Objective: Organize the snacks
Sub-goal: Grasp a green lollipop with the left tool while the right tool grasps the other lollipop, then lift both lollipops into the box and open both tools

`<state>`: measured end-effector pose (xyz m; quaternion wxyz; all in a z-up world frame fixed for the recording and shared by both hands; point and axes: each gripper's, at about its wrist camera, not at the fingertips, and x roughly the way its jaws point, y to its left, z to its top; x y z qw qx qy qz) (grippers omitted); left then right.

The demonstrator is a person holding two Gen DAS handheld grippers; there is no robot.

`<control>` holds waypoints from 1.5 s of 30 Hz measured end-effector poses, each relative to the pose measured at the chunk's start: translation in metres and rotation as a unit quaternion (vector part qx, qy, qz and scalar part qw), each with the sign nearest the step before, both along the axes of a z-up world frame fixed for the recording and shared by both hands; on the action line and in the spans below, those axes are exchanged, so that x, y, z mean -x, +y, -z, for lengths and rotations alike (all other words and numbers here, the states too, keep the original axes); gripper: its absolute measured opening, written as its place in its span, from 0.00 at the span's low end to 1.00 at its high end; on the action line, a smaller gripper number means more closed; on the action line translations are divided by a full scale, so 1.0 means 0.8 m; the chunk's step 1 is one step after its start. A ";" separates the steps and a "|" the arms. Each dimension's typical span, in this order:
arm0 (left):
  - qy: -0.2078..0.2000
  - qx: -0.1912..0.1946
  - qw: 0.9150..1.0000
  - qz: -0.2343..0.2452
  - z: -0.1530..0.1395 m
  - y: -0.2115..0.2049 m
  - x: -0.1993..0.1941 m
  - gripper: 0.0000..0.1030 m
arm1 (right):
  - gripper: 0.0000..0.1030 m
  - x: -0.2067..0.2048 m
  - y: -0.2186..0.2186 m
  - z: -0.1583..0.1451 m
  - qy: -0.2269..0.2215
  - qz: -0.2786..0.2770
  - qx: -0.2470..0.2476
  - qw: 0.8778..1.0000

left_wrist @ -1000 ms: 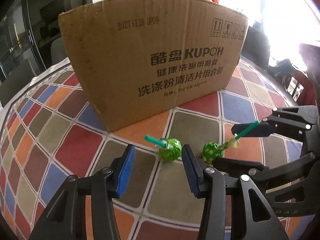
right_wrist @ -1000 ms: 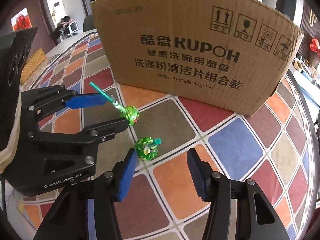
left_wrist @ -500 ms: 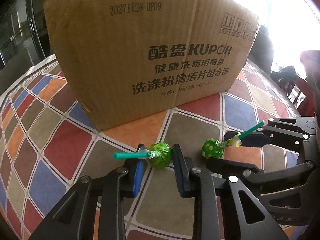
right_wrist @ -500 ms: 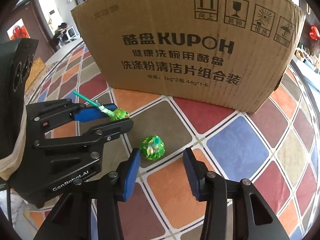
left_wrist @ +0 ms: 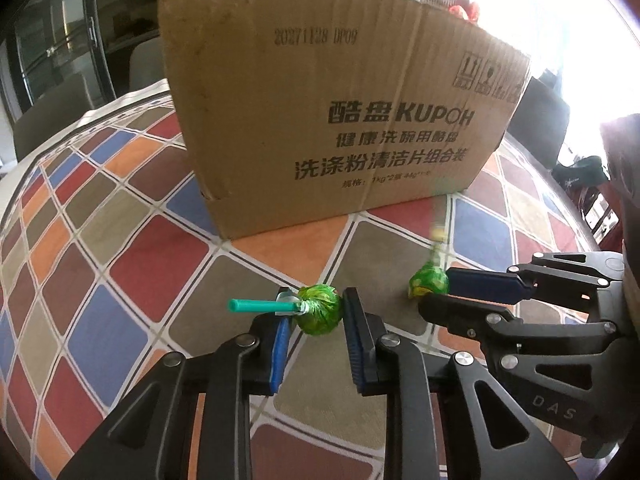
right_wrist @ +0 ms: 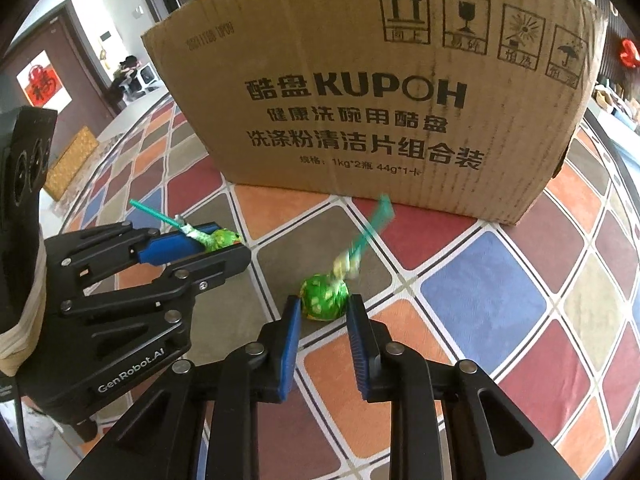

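Note:
My left gripper (left_wrist: pixel 316 314) is shut on a green-wrapped lollipop (left_wrist: pixel 319 315), its green stick pointing left; the same pair shows in the right wrist view, gripper (right_wrist: pixel 230 246) and lollipop (right_wrist: pixel 224 238). My right gripper (right_wrist: pixel 323 308) is shut on a second green lollipop (right_wrist: pixel 324 295), whose blurred stick points up and right; in the left wrist view this lollipop (left_wrist: pixel 428 282) sits at the tip of the right gripper (left_wrist: pixel 436 294). A tall brown cardboard box (left_wrist: pixel 340 120) stands just behind both, also in the right wrist view (right_wrist: pixel 380 92).
The table carries a cloth of coloured diamond patches (left_wrist: pixel 132 256), also in the right wrist view (right_wrist: pixel 480 292). Chairs and a glass door stand beyond the far left edge. The two grippers sit close side by side in front of the box.
Both grippers have closed onto their lollipops and lifted slightly. The right lollipop's stick has swung upward and blurs. The box now looks farther in the left view.

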<state>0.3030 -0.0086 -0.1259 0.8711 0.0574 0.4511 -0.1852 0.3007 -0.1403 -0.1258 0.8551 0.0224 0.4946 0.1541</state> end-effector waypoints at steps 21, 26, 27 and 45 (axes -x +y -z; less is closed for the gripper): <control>-0.006 0.001 1.000 -0.019 -0.012 0.001 0.016 0.25 | 0.25 -0.005 -0.003 0.004 0.011 0.002 -0.008 1.000; -0.012 -0.003 0.999 -0.030 -0.021 -0.002 0.023 0.25 | 0.25 0.001 -0.004 -0.003 -0.002 0.003 -0.007 1.000; -0.016 -0.005 0.999 -0.033 -0.024 -0.002 0.026 0.25 | 0.25 0.004 -0.006 -0.006 -0.006 0.004 -0.008 1.000; -0.092 0.018 0.994 -0.049 -0.123 -0.013 0.053 0.25 | 0.25 0.049 -0.033 -0.107 -0.110 0.024 -0.036 0.993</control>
